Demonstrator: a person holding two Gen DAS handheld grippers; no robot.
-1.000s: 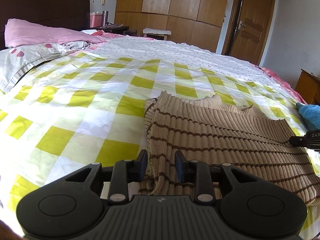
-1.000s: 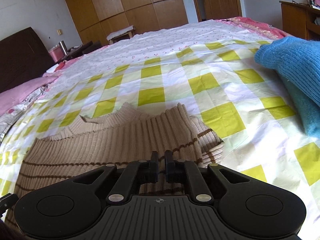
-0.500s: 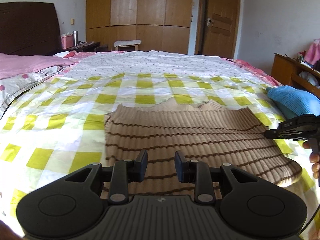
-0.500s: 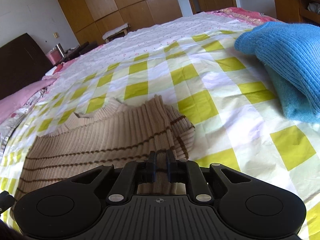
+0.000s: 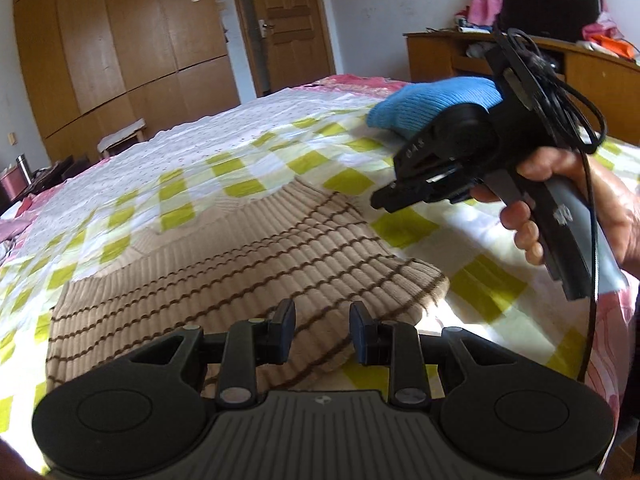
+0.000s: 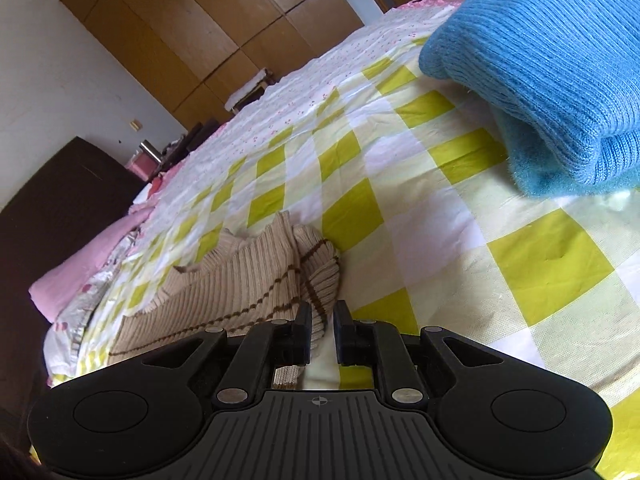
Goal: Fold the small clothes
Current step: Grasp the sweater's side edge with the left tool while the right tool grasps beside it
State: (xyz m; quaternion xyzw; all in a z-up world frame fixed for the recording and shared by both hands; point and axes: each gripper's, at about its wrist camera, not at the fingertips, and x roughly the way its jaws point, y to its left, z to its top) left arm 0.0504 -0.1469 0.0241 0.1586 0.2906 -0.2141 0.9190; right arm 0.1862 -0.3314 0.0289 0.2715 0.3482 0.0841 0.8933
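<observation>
1. Two garments lie on your bed: one beige striped sweater [image 5: 240, 264] spread flat on the yellow-checked sheet [image 5: 248, 184], and one blue knit [image 6: 560, 80], folded, further right near the bed's edge and well apart from it.
2. One pink pillow [image 6: 84, 264] sits at the far left by the dark headboard [image 6: 52, 216]; one wooden wardrobe [image 5: 120, 48] and one door [image 5: 288, 20] stand behind the bed.
3. Your left gripper [image 5: 322, 330] hovers over the sweater's near hem with a moderate gap between its jaws; nothing is pinched between them.
4. Your right gripper [image 6: 322, 334] has just been opening: the jaws are parted only narrowly, and the sweater's folded right edge lies just beside the left finger, with bare sheet in the gap and no cloth pinched.
5. One hand [image 5: 568, 208] shows in the left wrist view, wrapped around the right gripper's handle above the sheet, right of the sweater.
</observation>
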